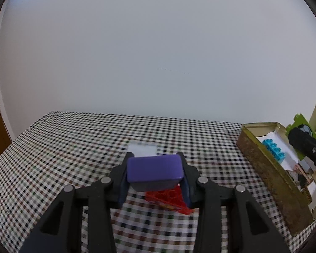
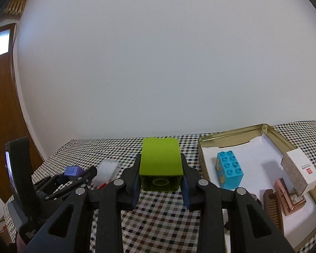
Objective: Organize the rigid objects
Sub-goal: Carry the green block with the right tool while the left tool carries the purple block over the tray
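My left gripper (image 1: 155,169) is shut on a purple block (image 1: 154,171) and holds it above the checkered table, over a red studded brick (image 1: 170,199) lying on the cloth. My right gripper (image 2: 160,168) is shut on a lime green block (image 2: 160,160), held above the table just left of a gold tin tray (image 2: 202,147). A turquoise studded brick (image 2: 229,172) lies in that tray. The tray (image 1: 263,162) and turquoise brick (image 1: 275,150) also show at the right of the left wrist view. The left gripper (image 2: 73,175) with the purple block (image 2: 72,171) shows at the left of the right wrist view.
A clear plastic piece (image 2: 107,169) lies on the cloth by the left gripper. In the tray are a white box (image 2: 301,172), a rose-gold case (image 2: 288,198) and a brown comb (image 2: 272,208). A white wall stands behind the table. A wooden door (image 2: 2,113) is at left.
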The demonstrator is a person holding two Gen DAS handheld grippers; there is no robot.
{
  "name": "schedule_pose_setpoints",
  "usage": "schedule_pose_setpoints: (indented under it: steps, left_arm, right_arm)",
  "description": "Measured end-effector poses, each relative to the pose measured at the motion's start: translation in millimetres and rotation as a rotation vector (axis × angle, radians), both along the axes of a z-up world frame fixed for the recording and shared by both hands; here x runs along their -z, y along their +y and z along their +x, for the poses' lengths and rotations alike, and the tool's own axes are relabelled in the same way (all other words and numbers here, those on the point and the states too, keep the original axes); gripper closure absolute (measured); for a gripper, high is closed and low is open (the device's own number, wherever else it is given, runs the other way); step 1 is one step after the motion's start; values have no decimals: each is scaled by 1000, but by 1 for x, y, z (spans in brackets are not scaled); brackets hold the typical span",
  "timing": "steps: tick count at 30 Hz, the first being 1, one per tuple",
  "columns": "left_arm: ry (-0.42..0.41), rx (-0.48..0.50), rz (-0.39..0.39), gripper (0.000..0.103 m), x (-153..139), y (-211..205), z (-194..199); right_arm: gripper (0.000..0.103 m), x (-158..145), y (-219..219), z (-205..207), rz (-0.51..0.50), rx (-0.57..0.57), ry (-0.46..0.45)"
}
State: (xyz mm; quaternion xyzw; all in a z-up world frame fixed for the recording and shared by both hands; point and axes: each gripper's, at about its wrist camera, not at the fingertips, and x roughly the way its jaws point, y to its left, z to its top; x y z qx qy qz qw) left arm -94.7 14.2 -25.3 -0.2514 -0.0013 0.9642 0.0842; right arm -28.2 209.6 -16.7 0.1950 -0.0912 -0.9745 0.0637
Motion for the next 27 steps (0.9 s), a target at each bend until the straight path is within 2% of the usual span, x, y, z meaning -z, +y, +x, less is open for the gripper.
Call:
schedule_pose_setpoints:
  steps: [11,27]
  left_arm:
    - [9,55,23,64,-12,37,10]
    - [55,177,16,63,-37,107,28]
  right_arm:
    - [69,-7,33,5,-35,35,22]
    - [69,-20,113,8,-84,161,54]
